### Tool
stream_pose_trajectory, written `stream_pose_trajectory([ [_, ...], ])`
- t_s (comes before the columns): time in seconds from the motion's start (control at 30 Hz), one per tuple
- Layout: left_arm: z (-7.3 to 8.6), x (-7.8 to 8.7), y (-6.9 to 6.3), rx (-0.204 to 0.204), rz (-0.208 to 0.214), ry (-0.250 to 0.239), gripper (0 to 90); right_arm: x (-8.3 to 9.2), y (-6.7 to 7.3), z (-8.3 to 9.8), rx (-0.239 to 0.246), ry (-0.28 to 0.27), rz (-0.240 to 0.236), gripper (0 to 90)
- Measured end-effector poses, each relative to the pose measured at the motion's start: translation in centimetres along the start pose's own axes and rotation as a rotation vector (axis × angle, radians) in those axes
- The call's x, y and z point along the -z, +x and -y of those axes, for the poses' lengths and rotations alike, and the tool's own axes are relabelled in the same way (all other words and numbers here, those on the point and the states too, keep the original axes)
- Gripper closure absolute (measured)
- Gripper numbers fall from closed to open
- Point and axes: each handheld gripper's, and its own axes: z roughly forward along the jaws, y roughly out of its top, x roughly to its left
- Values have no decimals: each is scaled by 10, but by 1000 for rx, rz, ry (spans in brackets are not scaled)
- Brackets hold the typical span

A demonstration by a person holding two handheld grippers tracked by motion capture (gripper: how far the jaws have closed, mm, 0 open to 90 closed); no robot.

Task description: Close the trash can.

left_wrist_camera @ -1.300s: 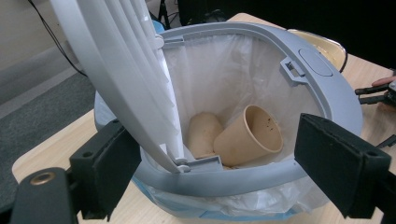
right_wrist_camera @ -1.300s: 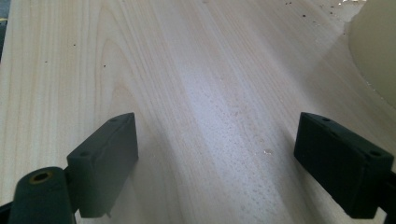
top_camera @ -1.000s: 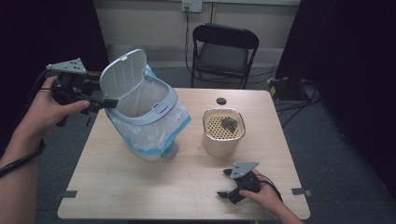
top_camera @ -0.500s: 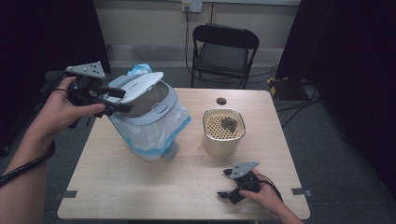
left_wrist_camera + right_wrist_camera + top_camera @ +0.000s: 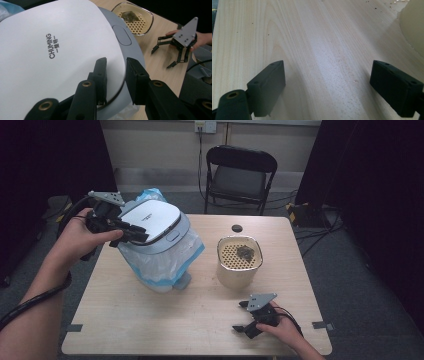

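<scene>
A white and grey lidded bin (image 5: 172,237) lined with a clear blue-edged bag stands tilted at the table's left. Its white lid (image 5: 150,219) (image 5: 50,50) lies down on the rim. My left gripper (image 5: 139,235) (image 5: 116,61) has just been closing, with the lid's edge between its jaws, and it is now shut on that edge. My right gripper (image 5: 239,316) (image 5: 327,75) rests open on the table near the front right, holding nothing; it also appears in the left gripper view (image 5: 161,59). A beige container (image 5: 239,262) (image 5: 132,17) with a perforated insert holds a dark scrap.
A small black disc (image 5: 237,228) lies at the back of the wooden table (image 5: 200,330). A black folding chair (image 5: 240,175) stands behind the table. The beige container's wall (image 5: 414,25) is just right of my right gripper.
The bin's lid has swung down from upright to lying on the rim. My left gripper moved right with it and its jaws closed on the lid's edge. The right gripper stayed put.
</scene>
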Motion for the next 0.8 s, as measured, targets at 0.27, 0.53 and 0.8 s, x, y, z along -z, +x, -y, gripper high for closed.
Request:
stream_pose_trajectory([
  [0.27,-12,-20,2,22,-80,15,746,0,0,0,0,0,0,126],
  [0.53,-15,-29,-8,27,-90,7,691,0,0,0,0,-2,2,125],
  [0.8,-1,-14,-26,19,-101,-67,189,0,0,0,0,-2,3,125],
])
